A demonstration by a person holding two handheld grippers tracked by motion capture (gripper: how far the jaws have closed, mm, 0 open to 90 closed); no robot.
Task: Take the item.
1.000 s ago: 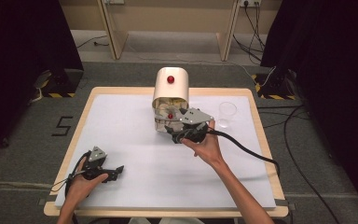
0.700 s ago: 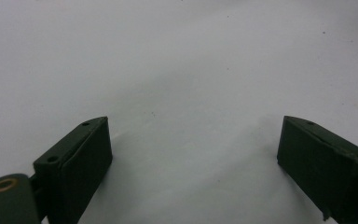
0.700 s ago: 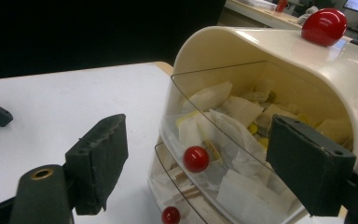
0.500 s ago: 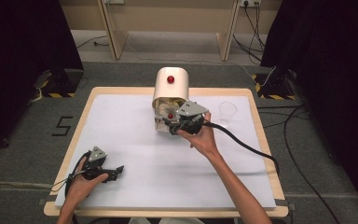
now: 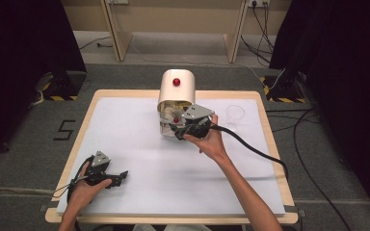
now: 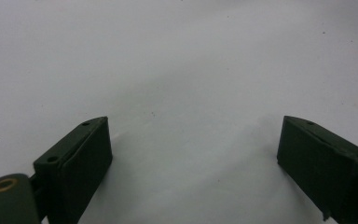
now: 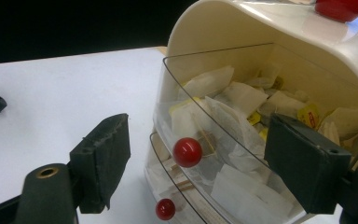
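Left gripper (image 5: 118, 176) sits low at the table's (image 5: 125, 125) near-left corner w/ jaws spread wide, nothing btw them, just white tabletop. Moving right, we come to the cream tea-bag box (image 5: 176, 89) at mid-table, far side; its clear upper drawer (image 7: 223, 116) w/ a red knob (image 7: 187, 152) faces us. Right gripper (image 5: 180, 130) is up against that front, jaws apart and gripping nothing; we see the knob lying btw them, a bit ahead of the pads, so the right hand (image 5: 211, 139) is far nearer. Clear cup (image 5: 235, 114) stands further right.
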